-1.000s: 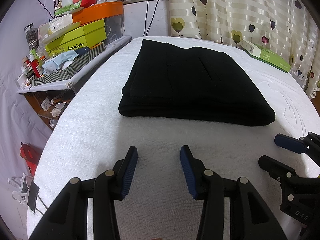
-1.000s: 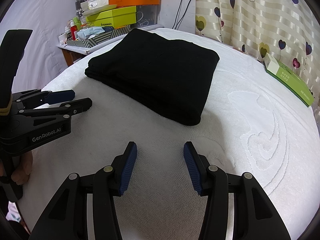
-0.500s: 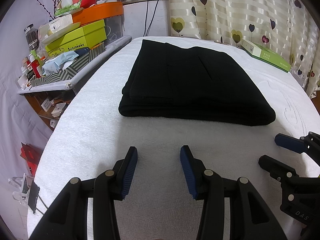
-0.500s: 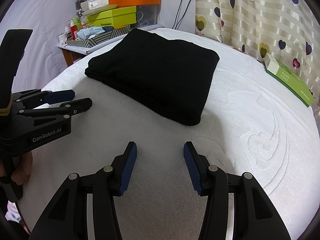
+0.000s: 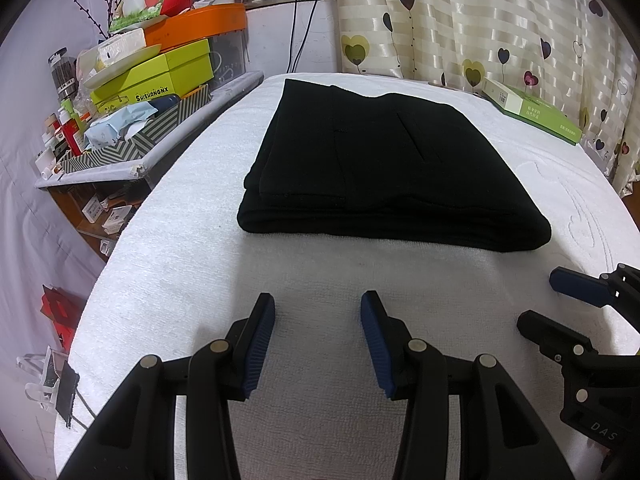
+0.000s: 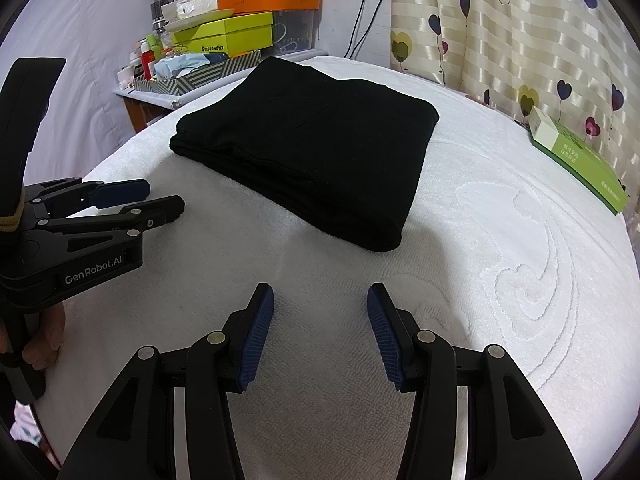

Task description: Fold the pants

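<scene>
Pants (image 5: pixel 384 168) lie folded on white bedspread (image 5: pixel 200 264); both hand-held grippers released, empty.

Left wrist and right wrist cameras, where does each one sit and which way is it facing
Left wrist: sits on the left gripper, looking forward over its open fingers at the folded black pants on the white towel; the right gripper shows at the right edge.
Right wrist: sits on the right gripper, facing the pants from further right; the left gripper and a hand show at left.
Shared: pants, towel, green box, cluttered shelf, heart curtain.
</scene>
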{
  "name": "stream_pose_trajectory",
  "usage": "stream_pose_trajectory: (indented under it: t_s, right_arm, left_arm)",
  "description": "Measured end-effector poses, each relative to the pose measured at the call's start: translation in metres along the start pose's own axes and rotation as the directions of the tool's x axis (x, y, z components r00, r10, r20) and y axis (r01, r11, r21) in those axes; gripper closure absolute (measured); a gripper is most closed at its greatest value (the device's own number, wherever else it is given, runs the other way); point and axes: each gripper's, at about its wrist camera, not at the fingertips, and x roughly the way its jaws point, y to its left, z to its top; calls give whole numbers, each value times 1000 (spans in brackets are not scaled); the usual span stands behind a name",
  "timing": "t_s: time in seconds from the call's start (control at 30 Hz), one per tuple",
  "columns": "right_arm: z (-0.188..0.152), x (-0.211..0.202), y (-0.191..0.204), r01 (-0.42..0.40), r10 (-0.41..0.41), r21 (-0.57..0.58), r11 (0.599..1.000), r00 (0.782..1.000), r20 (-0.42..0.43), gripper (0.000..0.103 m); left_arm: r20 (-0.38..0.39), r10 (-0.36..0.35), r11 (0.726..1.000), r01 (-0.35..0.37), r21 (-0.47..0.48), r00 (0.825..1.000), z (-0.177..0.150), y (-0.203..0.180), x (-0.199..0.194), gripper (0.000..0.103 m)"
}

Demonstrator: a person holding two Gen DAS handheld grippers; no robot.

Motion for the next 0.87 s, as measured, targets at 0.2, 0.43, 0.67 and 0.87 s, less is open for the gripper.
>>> stream_pose_trajectory:
  t_s: [0.2, 0.43, 0.67, 0.87]
  right_arm:
    - [0, 0, 0, 2, -2, -1, 1000, 1000, 0, 53]
    - [0, 0, 0, 0, 0, -1, 1000, 1000, 0, 53]
    - [0, 0, 0, 1, -1, -1, 1000, 1000, 0, 53]
    - [0, 0, 0, 0, 0, 0, 1000, 1000, -1, 53]
  left_arm:
    - [0, 0, 1000, 0, -1, 1000, 0, 0, 0, 55]
    - [0, -1, 1000, 1, -2, 1000, 0, -1, 0, 55]
    - [-1, -3, 1000, 3, -4, 1000, 0, -1, 0, 55]
    - [-1, -7, 1000, 7, -8, 1000, 0, -1, 0, 55]
